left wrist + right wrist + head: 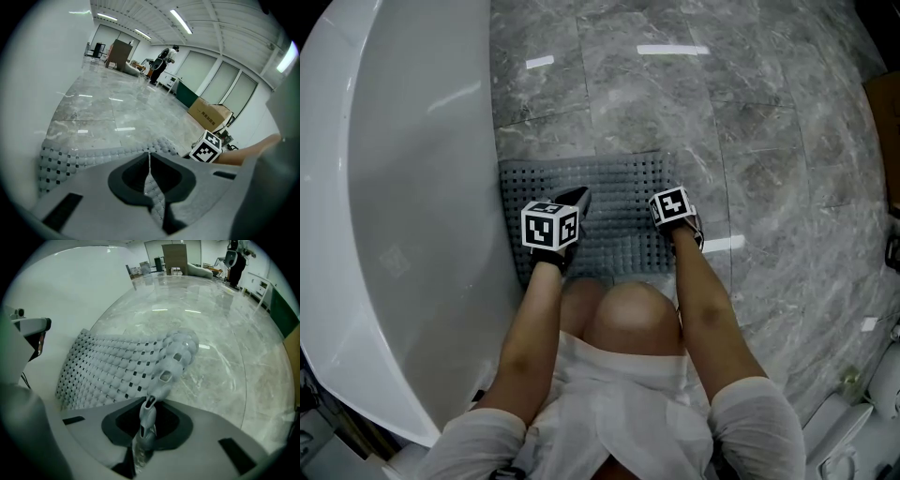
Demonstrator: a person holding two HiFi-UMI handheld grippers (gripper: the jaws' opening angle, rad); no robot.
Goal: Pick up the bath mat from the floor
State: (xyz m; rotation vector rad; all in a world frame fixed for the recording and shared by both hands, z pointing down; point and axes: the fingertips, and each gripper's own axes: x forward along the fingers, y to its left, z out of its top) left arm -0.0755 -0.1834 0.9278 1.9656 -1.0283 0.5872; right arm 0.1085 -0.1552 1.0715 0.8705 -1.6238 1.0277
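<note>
Evidently the left gripper (151, 185) and right gripper (144, 427) each clamp a fold of the bath mat (623, 234) — set apart across its width, so it should lift level off the floor (675, 103)

Grey perforated bath mat (619, 220), near edge lifted.
</note>
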